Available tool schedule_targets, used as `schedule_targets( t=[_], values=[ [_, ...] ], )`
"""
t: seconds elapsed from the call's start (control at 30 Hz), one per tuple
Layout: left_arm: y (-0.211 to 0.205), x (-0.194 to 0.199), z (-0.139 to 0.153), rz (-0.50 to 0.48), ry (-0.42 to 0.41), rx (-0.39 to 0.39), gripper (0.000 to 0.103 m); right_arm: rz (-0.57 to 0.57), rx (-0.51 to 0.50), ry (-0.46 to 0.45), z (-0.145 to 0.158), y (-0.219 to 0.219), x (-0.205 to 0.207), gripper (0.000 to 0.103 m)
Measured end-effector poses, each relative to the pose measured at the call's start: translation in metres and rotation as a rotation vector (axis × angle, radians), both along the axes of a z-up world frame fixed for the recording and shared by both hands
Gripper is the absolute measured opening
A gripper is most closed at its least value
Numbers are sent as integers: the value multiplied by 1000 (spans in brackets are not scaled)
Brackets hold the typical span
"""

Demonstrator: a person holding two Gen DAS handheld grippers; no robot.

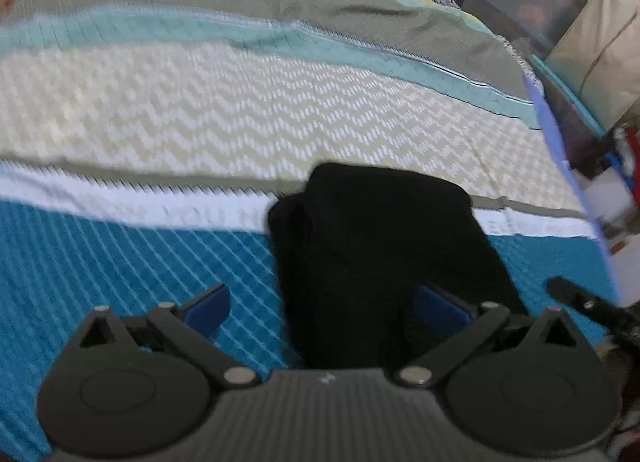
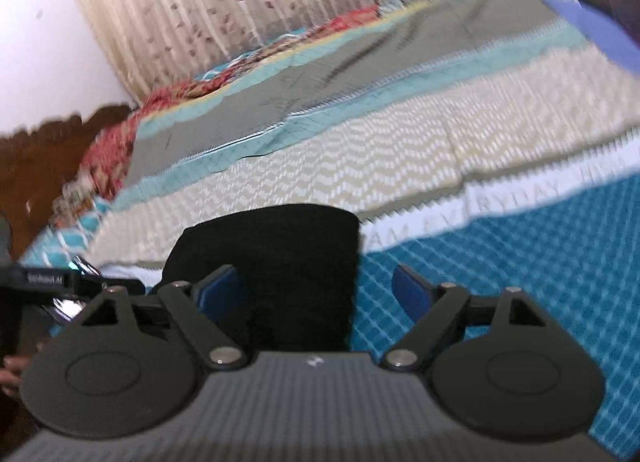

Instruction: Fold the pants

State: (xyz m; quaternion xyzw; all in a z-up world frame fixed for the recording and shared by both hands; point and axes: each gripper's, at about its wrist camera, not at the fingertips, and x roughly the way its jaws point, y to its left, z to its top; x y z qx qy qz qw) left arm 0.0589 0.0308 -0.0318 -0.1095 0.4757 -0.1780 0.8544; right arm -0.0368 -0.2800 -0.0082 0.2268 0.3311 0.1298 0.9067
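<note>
Evidently the fold is nearly done: the black pants [image 1: 372, 246] lie bundled on the bed [image 1: 280, 113], at twelve o'clock of both tools. Left gripper [image 1: 320, 302] and right gripper [image 2: 316, 290] stand wide, holding nothing. Next, I judge, comes smoothing or withdrawing.

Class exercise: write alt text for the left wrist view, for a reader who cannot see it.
Folded black pants lie on a striped bedspread of blue, white, cream and grey bands. The left gripper hangs open above them, gripping nothing. The picture is motion-blurred.
</note>
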Motion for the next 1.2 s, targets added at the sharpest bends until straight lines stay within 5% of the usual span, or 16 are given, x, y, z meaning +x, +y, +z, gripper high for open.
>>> schedule_targets(
  t=[0.17, 0.53, 0.93, 1.03, 1.2],
  values=[
    [4, 10, -23, -20, 102, -109, 103, 61, 224, 117, -25, -12, 7, 87],
    [27, 27, -68, -6, 236, -261, 103, 135, 394, 246, -48, 5, 28, 89],
    [27, 27, -75, 4, 176, -321, 103, 127, 329, 206, -44, 28, 35, 101],
    [16, 26, -74, -85, 194, -395, 103, 143, 264, 170, -44, 38, 32, 103],
    [6, 28, -78, -124, 150, -372, 102, 165, 251, 184, -48, 34, 38, 103]
  ],
)
